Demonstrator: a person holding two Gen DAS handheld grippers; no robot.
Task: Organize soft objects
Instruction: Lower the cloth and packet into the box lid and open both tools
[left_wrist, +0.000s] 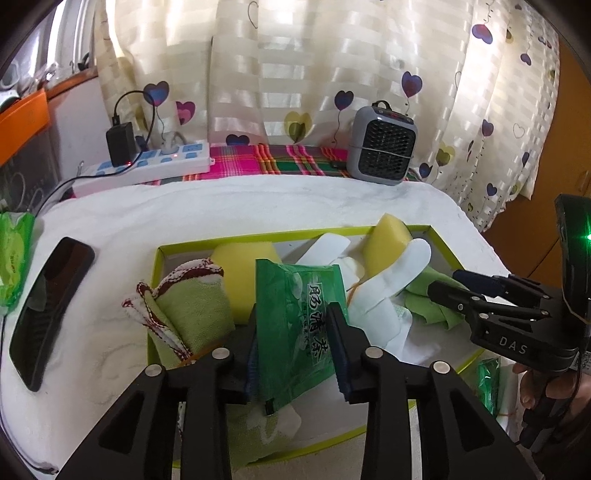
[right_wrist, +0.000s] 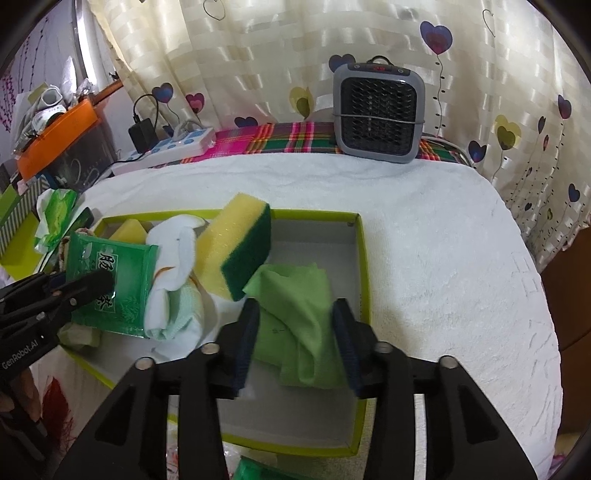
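The left claw (left_wrist: 295, 343) stands part open with a green tissue pack (left_wrist: 295, 332) between its jaws, and whether the pads still press it cannot be told; the right claw (right_wrist: 295, 343) stands part open astride a green cloth (right_wrist: 295, 332) in the box (right_wrist: 364, 258), not squeezing it. Both look light: the pack's film probably slippery, best pinched across its flat faces; the limp cloth best bunched at a fold. A leaning sponge (right_wrist: 236, 247), white cloths (right_wrist: 173, 273) and a rolled towel (left_wrist: 188, 314) crowd the box, with a phone (left_wrist: 48, 306) and heater (right_wrist: 378, 110) well apart.
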